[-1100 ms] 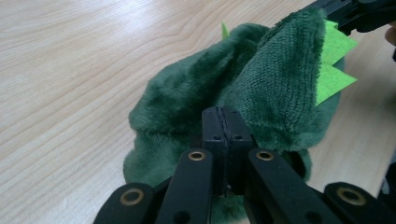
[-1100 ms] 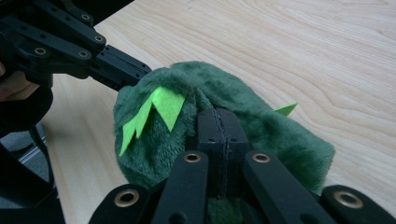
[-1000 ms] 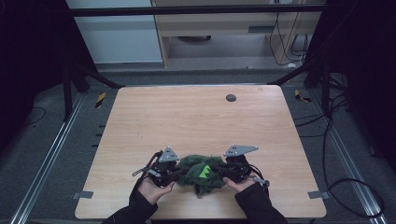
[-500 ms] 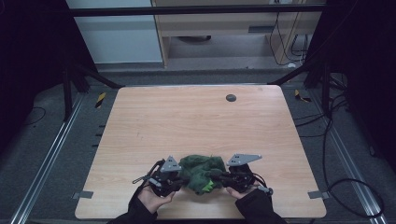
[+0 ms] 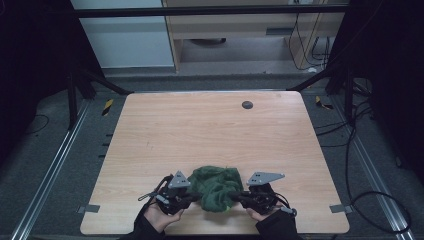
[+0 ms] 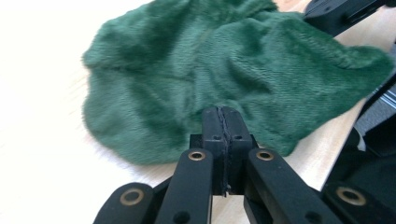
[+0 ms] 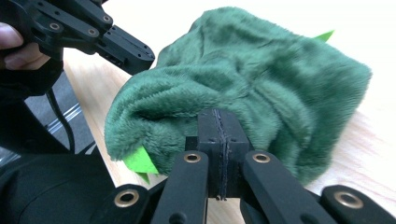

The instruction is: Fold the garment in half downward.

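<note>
Dark green plush cloth (image 5: 215, 184), bright-green trim

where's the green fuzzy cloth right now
In the high view the green fuzzy cloth lies bunched at the table's near edge, between the left hand-held gripper and right hand-held gripper.

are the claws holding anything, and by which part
Both claws are shut at the near edge of the green cloth, left claw and right claw; whether fabric is pinched cannot be told.
</note>
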